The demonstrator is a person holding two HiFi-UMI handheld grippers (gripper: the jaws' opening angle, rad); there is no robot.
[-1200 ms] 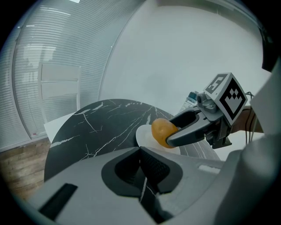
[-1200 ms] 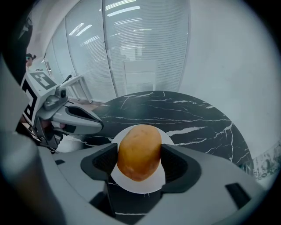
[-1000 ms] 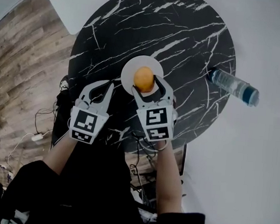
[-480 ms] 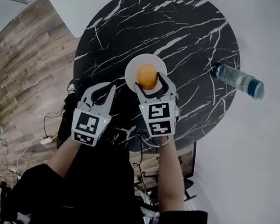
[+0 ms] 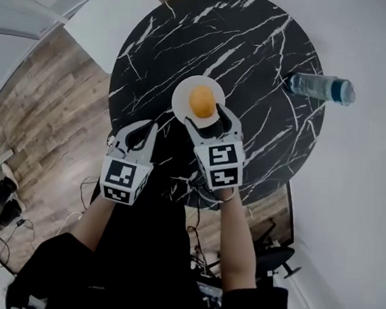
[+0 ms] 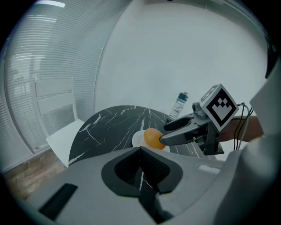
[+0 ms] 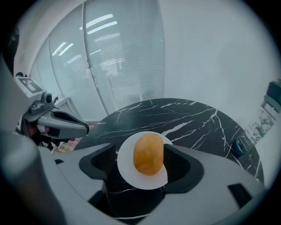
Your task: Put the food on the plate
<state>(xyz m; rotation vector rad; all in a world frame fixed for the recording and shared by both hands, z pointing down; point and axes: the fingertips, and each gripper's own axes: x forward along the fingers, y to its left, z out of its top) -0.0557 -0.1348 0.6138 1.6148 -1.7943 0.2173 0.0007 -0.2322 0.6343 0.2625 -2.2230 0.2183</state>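
Observation:
An orange-brown bread roll lies on a small white plate on the black marble round table. My right gripper hangs just over the plate's near edge. It is open, and its jaws have just been opening. In the right gripper view the roll shows between the jaws, resting on the plate below, with my right gripper not gripping it. My left gripper is shut and empty, to the left of the plate. Its jaws meet at a thin seam in the left gripper view.
A clear water bottle with a blue cap lies at the table's right rim. A white chair seat stands beyond the table's left side. Wooden floor with cables lies to the left, and a pale wall is on the right.
Both grippers have lifted a little. The right gripper's jaws have spread wider around the roll, which stays on the plate. The left gripper stays shut.

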